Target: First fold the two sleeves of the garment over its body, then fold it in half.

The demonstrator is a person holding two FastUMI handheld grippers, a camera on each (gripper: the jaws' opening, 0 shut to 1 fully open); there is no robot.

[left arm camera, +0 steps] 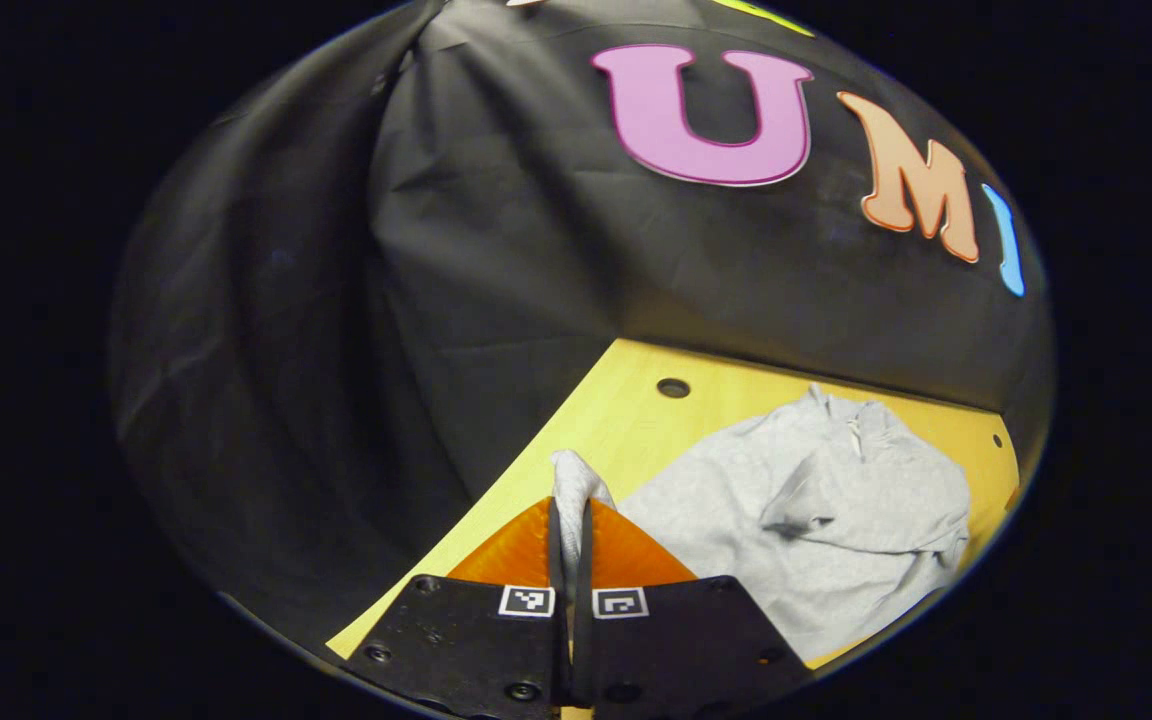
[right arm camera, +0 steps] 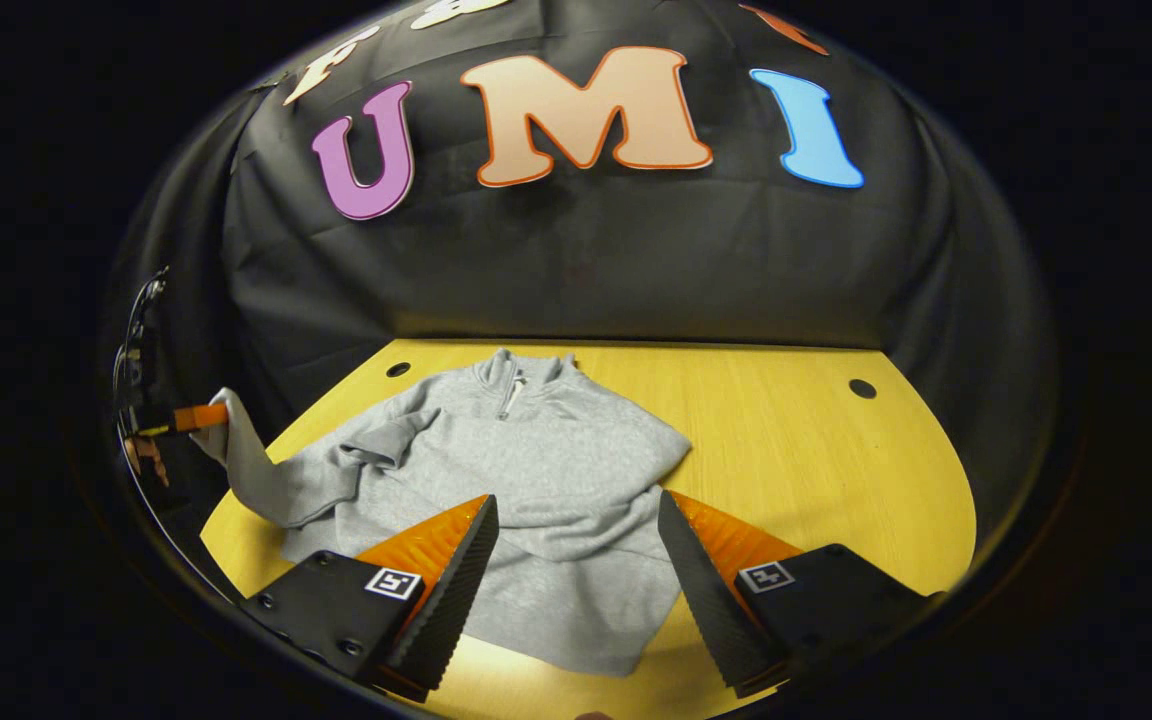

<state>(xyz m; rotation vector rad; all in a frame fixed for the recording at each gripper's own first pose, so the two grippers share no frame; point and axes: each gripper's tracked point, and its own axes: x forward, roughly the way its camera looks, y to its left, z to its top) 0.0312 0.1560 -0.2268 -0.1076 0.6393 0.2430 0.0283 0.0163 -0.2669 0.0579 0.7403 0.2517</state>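
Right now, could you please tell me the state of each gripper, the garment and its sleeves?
left gripper: shut on the cuff of one sleeve, lifted off the table.
right gripper: open, above the garment's lower body, holding nothing.
garment: lying front up on the table, not yet folded in half.
other sleeve: already folded across the body.

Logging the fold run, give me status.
Left gripper shut on sleeve cuff, lifted off the table. Right gripper open above the sweater. Other sleeve already folded over. Nothing in the way.
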